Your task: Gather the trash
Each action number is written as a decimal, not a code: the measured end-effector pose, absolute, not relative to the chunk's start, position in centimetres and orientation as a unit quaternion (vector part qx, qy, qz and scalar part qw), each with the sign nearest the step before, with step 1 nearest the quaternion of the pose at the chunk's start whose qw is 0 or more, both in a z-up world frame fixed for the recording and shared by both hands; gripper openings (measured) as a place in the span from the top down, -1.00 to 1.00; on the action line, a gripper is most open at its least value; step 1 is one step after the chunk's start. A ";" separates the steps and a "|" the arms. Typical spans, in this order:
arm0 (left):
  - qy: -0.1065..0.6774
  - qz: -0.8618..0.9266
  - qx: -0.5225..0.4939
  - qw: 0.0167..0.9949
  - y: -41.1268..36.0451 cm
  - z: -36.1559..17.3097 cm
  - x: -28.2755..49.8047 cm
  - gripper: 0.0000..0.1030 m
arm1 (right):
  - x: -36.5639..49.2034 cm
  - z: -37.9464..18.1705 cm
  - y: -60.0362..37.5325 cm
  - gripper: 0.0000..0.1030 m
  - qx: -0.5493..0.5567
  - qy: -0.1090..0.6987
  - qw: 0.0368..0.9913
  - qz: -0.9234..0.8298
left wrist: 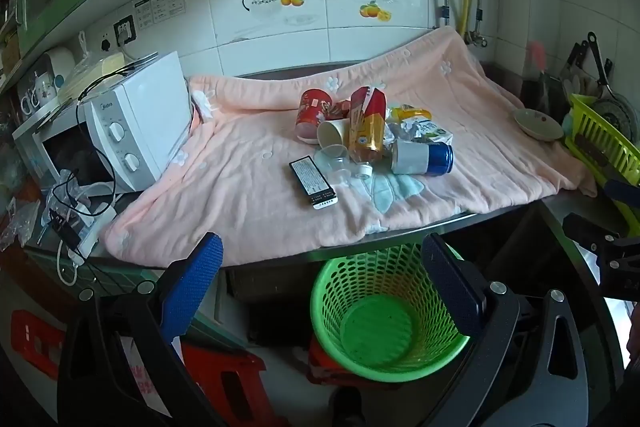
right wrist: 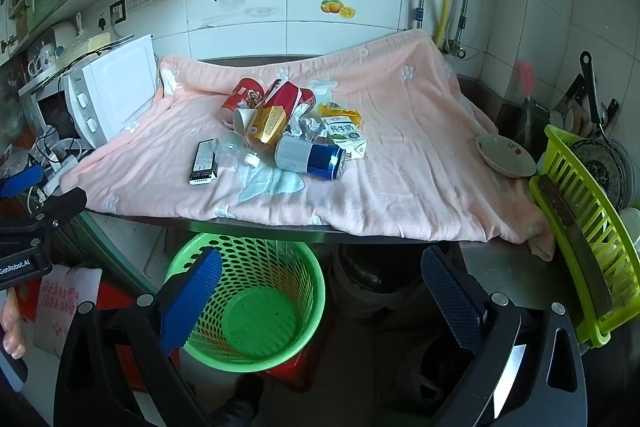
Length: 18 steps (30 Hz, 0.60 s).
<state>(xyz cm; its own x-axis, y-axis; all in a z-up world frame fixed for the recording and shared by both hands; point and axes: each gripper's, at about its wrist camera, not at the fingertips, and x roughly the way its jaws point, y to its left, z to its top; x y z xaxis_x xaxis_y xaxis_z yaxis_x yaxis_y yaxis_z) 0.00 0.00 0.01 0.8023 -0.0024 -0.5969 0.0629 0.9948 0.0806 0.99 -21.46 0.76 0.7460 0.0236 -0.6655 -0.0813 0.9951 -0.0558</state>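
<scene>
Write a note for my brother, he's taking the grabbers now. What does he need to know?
Left gripper: open, holding nothing. Right gripper: the same.
The trash pile (cans, cups, cartons, crumpled paper) lies on the pink blanket on the counter.
The green basket sits on the floor below the counter edge and looks empty.
Done: nothing yet.
Left: move every piece into the basket. The bowl at the right probably stays.

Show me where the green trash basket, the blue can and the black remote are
green trash basket (left wrist: 340, 287), left wrist view, on its perforated wall.
blue can (right wrist: 324, 159), right wrist view, on its blue side.
black remote (left wrist: 312, 181), left wrist view, on its labelled face.
</scene>
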 end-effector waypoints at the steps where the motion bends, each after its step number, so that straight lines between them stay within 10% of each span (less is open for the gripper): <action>1: 0.314 -0.018 0.047 0.948 0.0 0.0 0.0 -0.90 | 1.0 0.8 -21.5 -0.88 -0.041 0.355 0.934 0.028; 18: 0.320 -0.023 0.041 0.946 0.0 0.1 0.0 -0.90 | 1.0 0.8 -21.3 -0.88 -0.039 0.355 0.934 0.029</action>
